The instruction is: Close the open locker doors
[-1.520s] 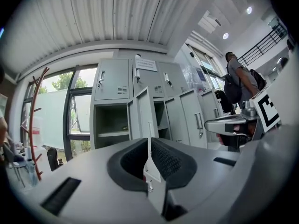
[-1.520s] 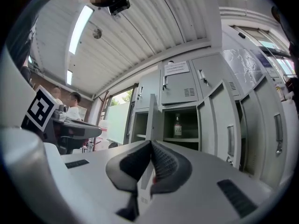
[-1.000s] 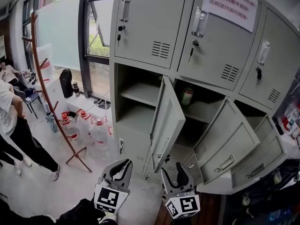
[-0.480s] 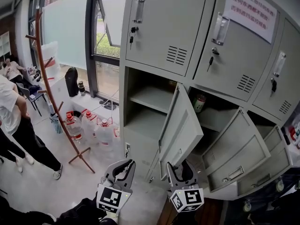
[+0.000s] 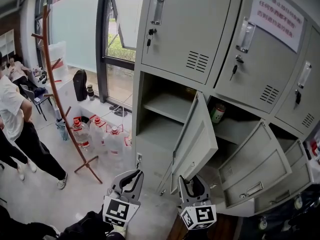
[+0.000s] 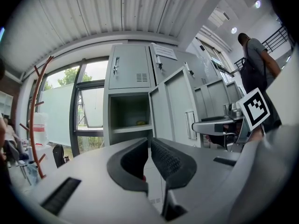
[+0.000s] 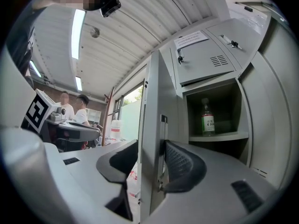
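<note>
The grey lockers have open doors in the lower row. The leftmost open door [image 5: 196, 136] swings out toward me, and another open door [image 5: 252, 159] hangs to its right. My right gripper [image 5: 192, 186] is at the bottom edge of the leftmost door. In the right gripper view that door's edge [image 7: 152, 101] stands between the jaws of the right gripper [image 7: 150, 146], which have just been closing, and both pads sit against it. My left gripper [image 5: 131, 176] is beside it to the left, shut on nothing. It [image 6: 149, 143] points at the open locker with the door [image 6: 175, 106].
A green-labelled bottle [image 5: 216, 113] stands on a shelf in the middle open locker. Left of the lockers are a wooden coat stand [image 5: 55, 84], several large water bottles [image 5: 102, 139] on the floor and a person [image 5: 15, 119]. Another person [image 6: 254, 64] stands at the right.
Both grippers have come closer to the lockers. The right gripper's jaws have narrowed around the leftmost open door's bottom edge. The left gripper stays shut.
</note>
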`<state>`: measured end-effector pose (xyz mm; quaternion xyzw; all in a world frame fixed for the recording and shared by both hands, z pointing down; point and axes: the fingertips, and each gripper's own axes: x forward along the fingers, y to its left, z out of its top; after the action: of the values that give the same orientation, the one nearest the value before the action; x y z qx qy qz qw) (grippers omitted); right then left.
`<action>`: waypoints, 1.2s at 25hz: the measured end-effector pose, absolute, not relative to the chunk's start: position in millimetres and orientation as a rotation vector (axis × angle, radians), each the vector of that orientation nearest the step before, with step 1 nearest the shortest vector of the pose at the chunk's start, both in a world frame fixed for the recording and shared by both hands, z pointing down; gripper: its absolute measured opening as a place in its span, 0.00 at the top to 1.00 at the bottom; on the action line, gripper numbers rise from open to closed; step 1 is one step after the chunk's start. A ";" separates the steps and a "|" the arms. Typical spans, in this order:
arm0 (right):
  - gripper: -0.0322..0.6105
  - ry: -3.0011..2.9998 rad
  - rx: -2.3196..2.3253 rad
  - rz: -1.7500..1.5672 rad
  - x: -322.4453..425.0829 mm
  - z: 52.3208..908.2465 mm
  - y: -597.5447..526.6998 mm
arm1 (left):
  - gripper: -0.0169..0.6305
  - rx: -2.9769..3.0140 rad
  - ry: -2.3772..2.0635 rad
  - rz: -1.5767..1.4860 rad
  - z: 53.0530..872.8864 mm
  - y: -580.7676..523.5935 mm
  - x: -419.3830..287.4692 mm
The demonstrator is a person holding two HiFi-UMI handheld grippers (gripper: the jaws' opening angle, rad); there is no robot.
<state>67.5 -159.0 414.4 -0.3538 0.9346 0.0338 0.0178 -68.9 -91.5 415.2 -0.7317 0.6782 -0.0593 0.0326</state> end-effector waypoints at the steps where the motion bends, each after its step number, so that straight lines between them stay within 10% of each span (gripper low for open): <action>1: 0.66 2.909 -1.088 0.106 64.5 414.6 -157.9 | 0.91 -2.248 2.093 -0.181 415.2 -90.5 -70.6; 30: 0.72 3.016 -0.841 0.087 -57.0 413.4 -144.0 | 0.91 -2.115 2.244 -0.146 407.9 -81.3 -166.9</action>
<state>-57.0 -144.0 413.4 -0.2684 0.9629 0.0276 0.0045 -166.9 -81.3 407.9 -0.6848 0.7267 -0.0472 0.0271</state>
